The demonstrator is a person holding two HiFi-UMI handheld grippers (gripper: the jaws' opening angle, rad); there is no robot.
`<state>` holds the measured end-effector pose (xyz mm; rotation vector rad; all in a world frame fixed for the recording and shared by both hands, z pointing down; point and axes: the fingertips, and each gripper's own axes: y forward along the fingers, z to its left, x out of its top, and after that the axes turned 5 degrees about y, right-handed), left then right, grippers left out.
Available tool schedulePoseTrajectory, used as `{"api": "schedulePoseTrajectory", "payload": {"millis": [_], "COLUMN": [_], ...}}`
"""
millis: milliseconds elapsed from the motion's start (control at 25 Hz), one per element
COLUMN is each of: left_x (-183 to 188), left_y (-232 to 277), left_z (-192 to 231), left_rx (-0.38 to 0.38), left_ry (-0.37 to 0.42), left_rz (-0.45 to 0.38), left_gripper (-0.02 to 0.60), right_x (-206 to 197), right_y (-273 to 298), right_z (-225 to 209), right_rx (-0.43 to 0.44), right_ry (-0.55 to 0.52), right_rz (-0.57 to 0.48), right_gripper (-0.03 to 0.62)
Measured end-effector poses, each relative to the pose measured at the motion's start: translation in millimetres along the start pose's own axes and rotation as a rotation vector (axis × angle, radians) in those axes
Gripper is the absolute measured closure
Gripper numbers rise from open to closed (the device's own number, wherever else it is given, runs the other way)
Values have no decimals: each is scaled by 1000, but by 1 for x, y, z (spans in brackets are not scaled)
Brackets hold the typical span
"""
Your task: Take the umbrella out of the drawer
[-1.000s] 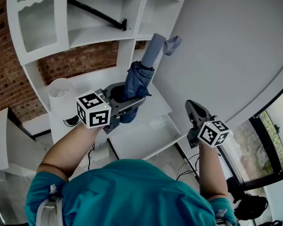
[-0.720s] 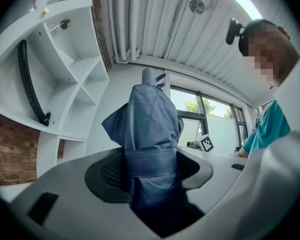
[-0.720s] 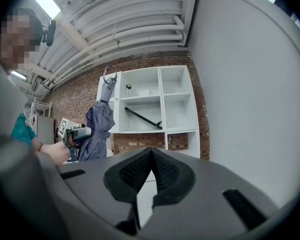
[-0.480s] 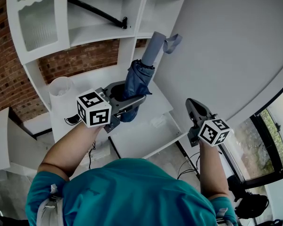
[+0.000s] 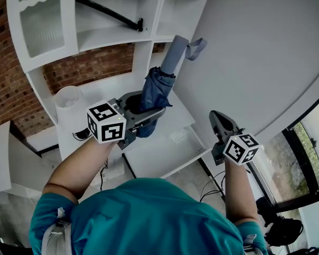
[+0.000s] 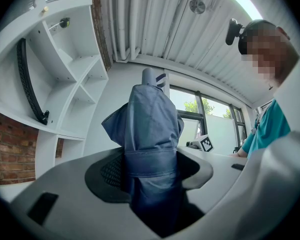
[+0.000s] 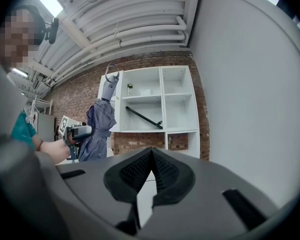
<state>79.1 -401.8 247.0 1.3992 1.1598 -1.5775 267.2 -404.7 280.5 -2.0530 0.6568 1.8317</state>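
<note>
A folded blue-grey umbrella [image 5: 156,92] stands upright, handle and strap at the top, with my left gripper [image 5: 143,113] shut on its lower half. In the left gripper view the umbrella [image 6: 150,134] fills the gap between the jaws of that gripper [image 6: 152,174]. Just below it an open white drawer [image 5: 154,158] juts from the cabinet, and nothing shows inside it. My right gripper [image 5: 215,117] hangs apart at the right, shut, with nothing in it. The right gripper view shows its jaws [image 7: 151,156] meeting at the tip, and the umbrella [image 7: 97,126] far off at the left.
A white shelf unit [image 5: 143,47] stands against a brick wall, with a black rod [image 5: 109,14] on one shelf. A white cup [image 5: 68,101] sits on the counter. A grey wall [image 5: 255,52] lies to the right. Cables [image 5: 210,193] trail on the floor.
</note>
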Motion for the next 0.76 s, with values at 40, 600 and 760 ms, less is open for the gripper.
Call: {"api": "schedulePoseTrajectory", "payload": {"millis": [40, 600, 760], "left_x": [0, 0, 1], "left_y": [0, 1, 0], "left_z": [0, 0, -1], "left_rx": [0, -8, -10], "left_ry": [0, 0, 1], "left_rz": [0, 1, 0], "left_gripper": [321, 321, 321], "right_x": [0, -3, -3], "right_y": [0, 4, 4], "right_z": [0, 2, 3], "right_rx": [0, 6, 9], "right_ry": [-1, -9, -12], "right_rz": [1, 12, 14], "right_gripper": [574, 574, 574]}}
